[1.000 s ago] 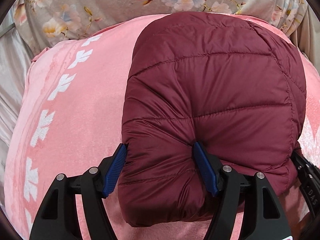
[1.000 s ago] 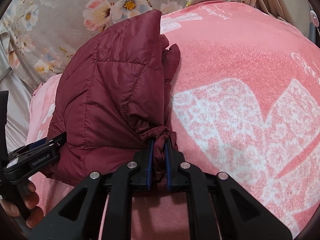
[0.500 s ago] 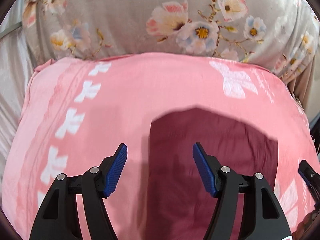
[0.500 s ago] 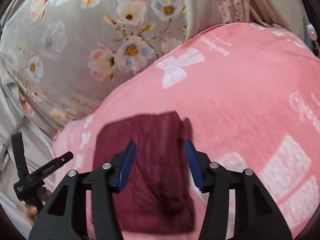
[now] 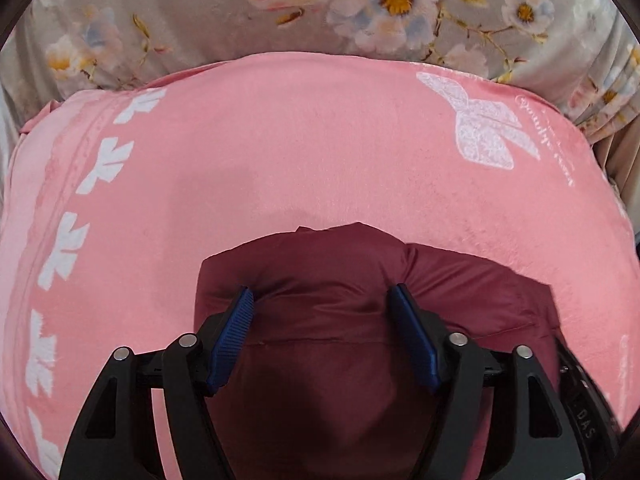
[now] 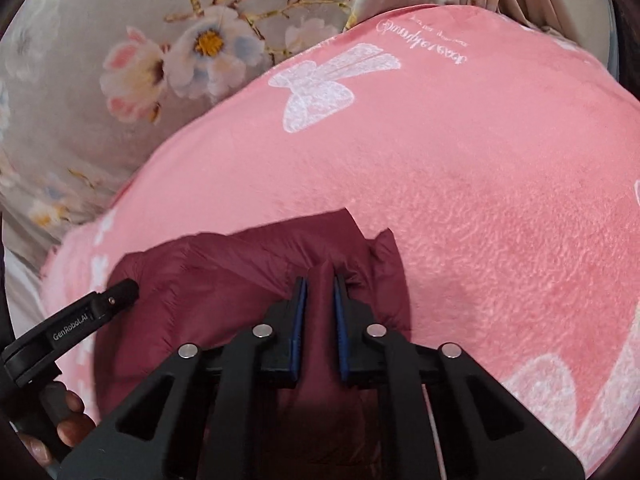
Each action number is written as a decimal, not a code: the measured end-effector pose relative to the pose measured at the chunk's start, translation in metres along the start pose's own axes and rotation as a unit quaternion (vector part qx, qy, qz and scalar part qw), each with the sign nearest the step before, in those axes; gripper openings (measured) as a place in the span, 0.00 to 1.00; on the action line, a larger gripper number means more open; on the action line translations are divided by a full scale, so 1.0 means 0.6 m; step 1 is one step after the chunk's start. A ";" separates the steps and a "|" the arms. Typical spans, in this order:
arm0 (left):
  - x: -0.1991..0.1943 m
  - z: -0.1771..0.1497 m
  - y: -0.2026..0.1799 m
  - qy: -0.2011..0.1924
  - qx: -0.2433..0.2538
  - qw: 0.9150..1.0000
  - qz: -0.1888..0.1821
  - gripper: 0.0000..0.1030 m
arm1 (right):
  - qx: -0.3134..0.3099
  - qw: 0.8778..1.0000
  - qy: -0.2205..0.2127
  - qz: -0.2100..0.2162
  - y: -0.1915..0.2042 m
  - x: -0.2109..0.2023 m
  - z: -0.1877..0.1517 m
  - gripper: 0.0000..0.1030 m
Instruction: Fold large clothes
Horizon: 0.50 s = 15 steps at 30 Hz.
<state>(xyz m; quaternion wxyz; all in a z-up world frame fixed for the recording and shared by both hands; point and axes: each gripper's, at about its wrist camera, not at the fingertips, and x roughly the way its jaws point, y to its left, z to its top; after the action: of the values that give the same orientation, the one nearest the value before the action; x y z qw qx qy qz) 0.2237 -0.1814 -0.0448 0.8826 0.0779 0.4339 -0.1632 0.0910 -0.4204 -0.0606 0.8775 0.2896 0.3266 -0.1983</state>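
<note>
Blanket (image 5: 320,152) beyond jacket (image 5: 320,320) lies bare and passable. Floral fabric (image 5: 200,12) bounds the far edge. Jacket fills the near ground.

Black plastic left gripper (image 5: 322,308) and right gripper (image 6: 320,280), each with ribbed blue pads (image 5: 234,334) and round silver screws (image 6: 264,331). White "GenRobot.AI" lettering on one side, "DAS" on another. Bare fingers (image 6: 66,420) round a black handle.
</note>
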 end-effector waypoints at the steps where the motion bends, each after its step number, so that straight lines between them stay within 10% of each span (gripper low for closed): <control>1: 0.006 -0.006 -0.006 -0.010 0.009 1.000 0.012 0.72 | -0.004 1.000 -0.001 -0.002 -0.002 0.004 -0.002 0.09; 15: 0.041 -0.032 -0.033 -0.064 0.028 0.995 0.069 0.77 | -0.042 0.998 -0.023 -0.032 0.007 0.037 -0.016 0.09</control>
<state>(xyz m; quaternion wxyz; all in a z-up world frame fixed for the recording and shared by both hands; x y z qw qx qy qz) 0.2166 -0.2001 -0.0760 0.9153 0.1219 0.3651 -0.1188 0.1047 -0.4146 -0.0803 0.8894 0.2369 0.3236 -0.2193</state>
